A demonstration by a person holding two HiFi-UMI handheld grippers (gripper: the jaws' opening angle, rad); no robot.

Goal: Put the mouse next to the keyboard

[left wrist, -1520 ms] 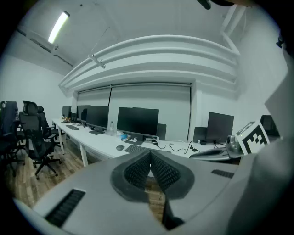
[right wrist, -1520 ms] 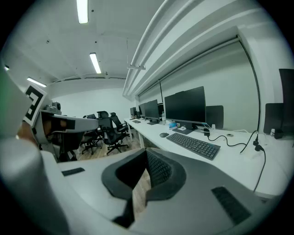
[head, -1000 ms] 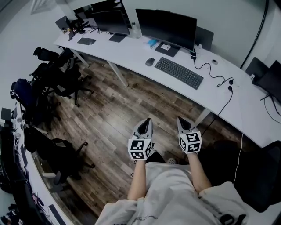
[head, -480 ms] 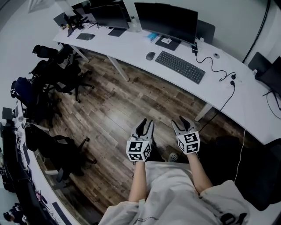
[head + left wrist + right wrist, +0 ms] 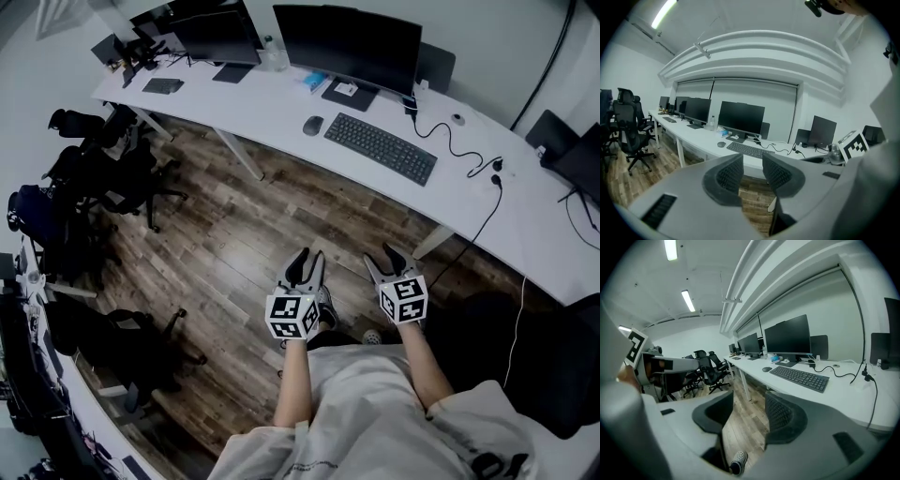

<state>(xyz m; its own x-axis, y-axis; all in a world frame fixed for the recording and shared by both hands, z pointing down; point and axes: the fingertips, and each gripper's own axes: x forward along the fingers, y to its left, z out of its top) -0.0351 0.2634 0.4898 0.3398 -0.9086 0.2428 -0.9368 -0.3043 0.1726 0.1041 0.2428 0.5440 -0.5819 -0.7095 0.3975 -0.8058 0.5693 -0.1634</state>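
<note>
office, long white table (image 5: 262, 98). mouse (image 5: 312, 126) sits on it just left of keyboard (image 5: 380, 148), far from both grippers. left gripper (image 5: 752, 166) fingers wide, empty; right gripper (image 5: 749, 406) fingers opening, empty. mouse looks light, hard, slick: pinch its sides mid-body.

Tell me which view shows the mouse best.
The head view: seen from above, the mouse lies unobstructed on the desk, just left of the keyboard. The right gripper view shows it small, at a low angle; the left gripper view shows only a tiny distant speck.
</note>
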